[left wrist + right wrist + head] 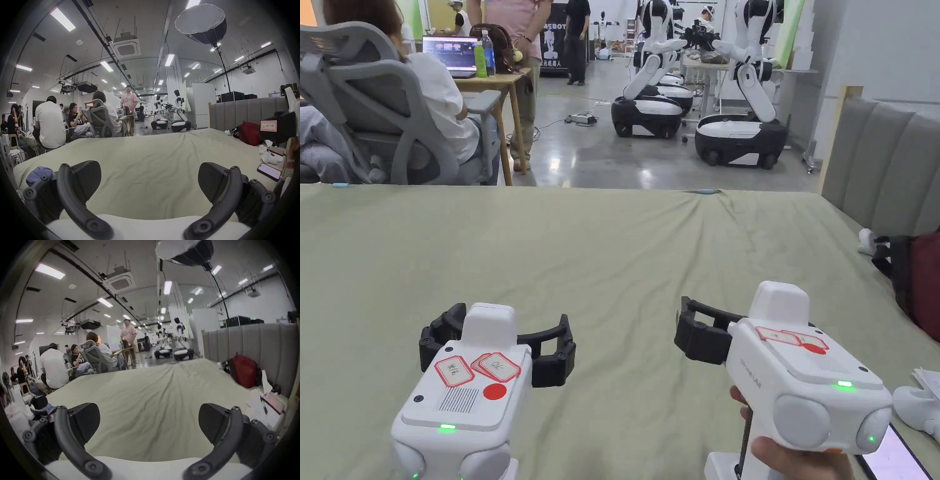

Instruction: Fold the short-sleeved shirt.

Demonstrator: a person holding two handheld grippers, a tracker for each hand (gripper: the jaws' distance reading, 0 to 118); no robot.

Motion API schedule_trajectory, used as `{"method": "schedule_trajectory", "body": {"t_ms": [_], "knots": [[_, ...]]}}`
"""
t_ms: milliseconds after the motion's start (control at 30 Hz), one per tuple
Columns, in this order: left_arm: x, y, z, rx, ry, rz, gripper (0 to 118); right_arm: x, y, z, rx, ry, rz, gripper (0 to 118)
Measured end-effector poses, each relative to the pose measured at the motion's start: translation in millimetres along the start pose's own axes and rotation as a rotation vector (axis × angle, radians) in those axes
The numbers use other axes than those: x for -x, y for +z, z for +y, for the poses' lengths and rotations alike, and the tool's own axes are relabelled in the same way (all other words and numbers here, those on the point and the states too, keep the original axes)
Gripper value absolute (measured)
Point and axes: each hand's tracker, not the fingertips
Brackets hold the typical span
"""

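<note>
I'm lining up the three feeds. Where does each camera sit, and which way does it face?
Head view: above the bed, looking down and ahead; both claws, left and right, and a hand show.
Left gripper view: low over the sheet, facing the room; its own open claw.
Right gripper view: the same, farther right; its own open claw.
Shared: the red bag.

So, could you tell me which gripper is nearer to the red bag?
Right. The right gripper is nearer the red bag at the bed's right edge; the left gripper is farther left.
</note>
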Motion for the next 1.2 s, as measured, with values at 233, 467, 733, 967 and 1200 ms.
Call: {"method": "schedule_trajectory", "body": {"t_ms": [233, 467, 733, 967, 1200], "knots": [[-0.7, -0.3, 2.4, -0.002, -0.006, -0.002, 118, 9.9, 3.1, 9.3, -0.013, 0.04, -0.077, 118], [1.0, 0.3, 4.0, -0.005, -0.011, 0.004, 118, 11.9, 7.0, 8.5, -0.043, 0.073, -0.106, 118], [0.9, -2.5, 2.8, 0.001, -0.011, 0.003, 118, 16.5, 3.5, 0.8, -0.046, 0.166, -0.087, 118], [0.6, -3.7, 2.6, 0.005, -0.02, -0.001, 118, 19.3, 0.6, 0.3, -0.039, 0.169, -0.093, 118], [0.9, -6.0, -1.2, 0.015, -0.018, 0.006, 118, 17.3, 0.2, 1.8, -0.002, 0.181, -0.077, 118]]}}
